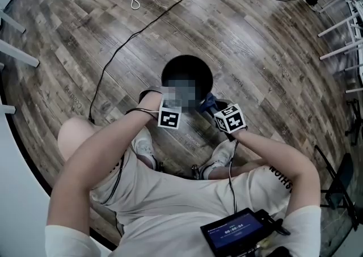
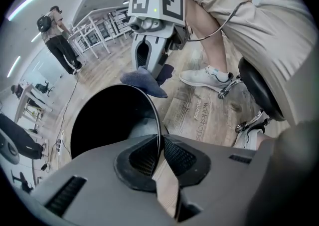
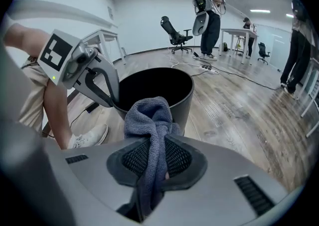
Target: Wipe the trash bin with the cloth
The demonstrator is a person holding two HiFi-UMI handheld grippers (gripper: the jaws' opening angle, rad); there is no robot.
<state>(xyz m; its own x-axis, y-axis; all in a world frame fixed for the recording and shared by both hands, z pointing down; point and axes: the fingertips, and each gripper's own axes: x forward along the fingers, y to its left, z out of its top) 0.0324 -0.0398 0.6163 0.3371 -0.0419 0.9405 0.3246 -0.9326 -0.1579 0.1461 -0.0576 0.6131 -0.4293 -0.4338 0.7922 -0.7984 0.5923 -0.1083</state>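
Jaws of your left gripper [image 2: 159,155] pinch the trash bin [image 3: 184,106] by its near rim, steadying it upright on the floor. Your right gripper [image 3: 158,159] clamps the bunched blue cloth [image 3: 149,117] just beside the rim, seemingly poised for wiping.

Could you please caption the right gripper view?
Right gripper holding the blue cloth before the black trash bin; left gripper pinching its rim.
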